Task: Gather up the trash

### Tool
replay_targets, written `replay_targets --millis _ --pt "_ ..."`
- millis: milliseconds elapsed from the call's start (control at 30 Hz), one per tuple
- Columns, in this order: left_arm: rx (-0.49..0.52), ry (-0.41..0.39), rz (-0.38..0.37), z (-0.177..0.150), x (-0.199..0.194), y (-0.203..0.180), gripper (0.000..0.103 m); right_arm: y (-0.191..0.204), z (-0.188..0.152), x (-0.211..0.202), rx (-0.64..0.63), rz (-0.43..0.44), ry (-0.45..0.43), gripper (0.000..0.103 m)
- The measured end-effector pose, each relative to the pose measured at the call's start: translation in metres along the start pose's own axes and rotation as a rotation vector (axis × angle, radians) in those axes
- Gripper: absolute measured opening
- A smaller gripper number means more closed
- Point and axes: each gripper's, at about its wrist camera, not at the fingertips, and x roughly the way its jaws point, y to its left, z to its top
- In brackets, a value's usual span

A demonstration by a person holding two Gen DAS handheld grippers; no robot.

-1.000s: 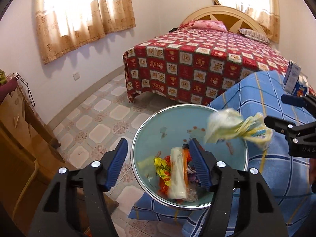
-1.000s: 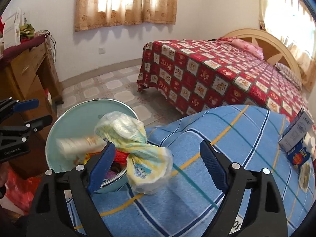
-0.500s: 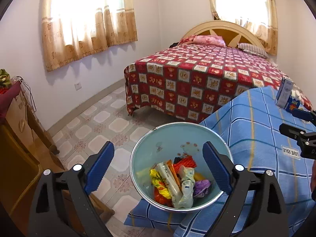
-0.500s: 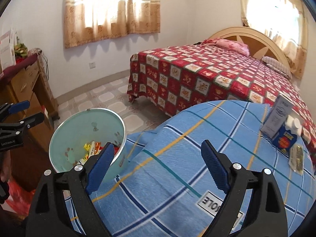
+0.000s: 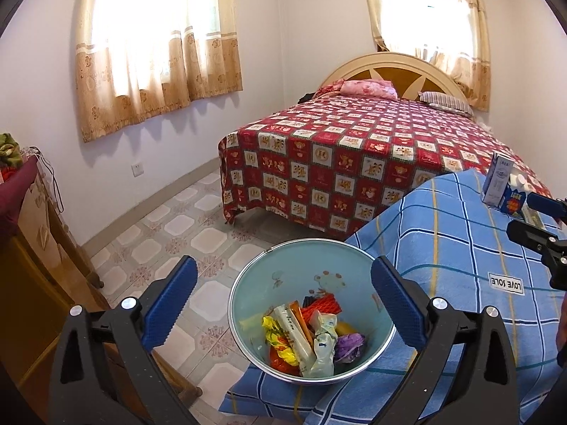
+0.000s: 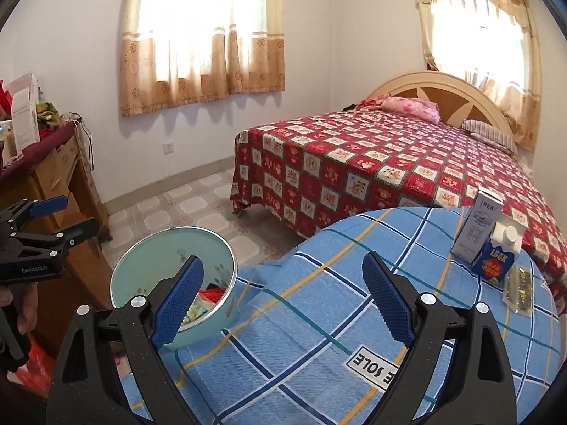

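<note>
A pale green trash bin [image 5: 283,269] stands beside the blue checked cloth and holds several wrappers [image 5: 304,336]. It also shows in the right wrist view [image 6: 149,258]. My left gripper [image 5: 283,304] is open and empty above the bin. My right gripper [image 6: 283,297] is open and empty over the blue cloth [image 6: 319,304]. On the cloth at the right stand a white-blue carton [image 6: 476,228], a blue drink carton [image 6: 499,255] and a flat gold-specked packet [image 6: 517,288]. The right gripper's fingers [image 5: 531,237] show at the left wrist view's right edge.
A bed with a red patterned cover [image 5: 354,156] stands behind. A wooden dresser [image 5: 32,248] with clutter on top stands at the left. Tiled floor [image 5: 198,226] lies between dresser, bed and bin.
A crumpled yellow-white bag left my right gripper and dropped into the bin. Both grippers opened wider and drew back from the bin.
</note>
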Motion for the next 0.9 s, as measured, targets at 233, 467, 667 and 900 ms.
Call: replay_targets --millis 233,467,667,900 --pt "-0.002 -0.004 0.003 0.0005 -0.0012 0.0005 0.097 0.0019 0.0015 -0.0031 0.003 0.003 0.001 0.090" --pt "0.001 -0.005 0.009 0.0004 -0.0013 0.0006 0.097 0.0038 0.0023 -0.0056 0.002 0.002 -0.007 0.090" --pt "0.003 -0.006 0.012 -0.0010 -0.0022 0.0013 0.097 0.0051 -0.0020 -0.0030 0.001 0.005 0.001 0.090" --pt "0.001 0.009 0.016 -0.0019 -0.0003 0.0019 0.097 0.0067 -0.0059 -0.0042 0.001 0.016 -0.001 0.090"
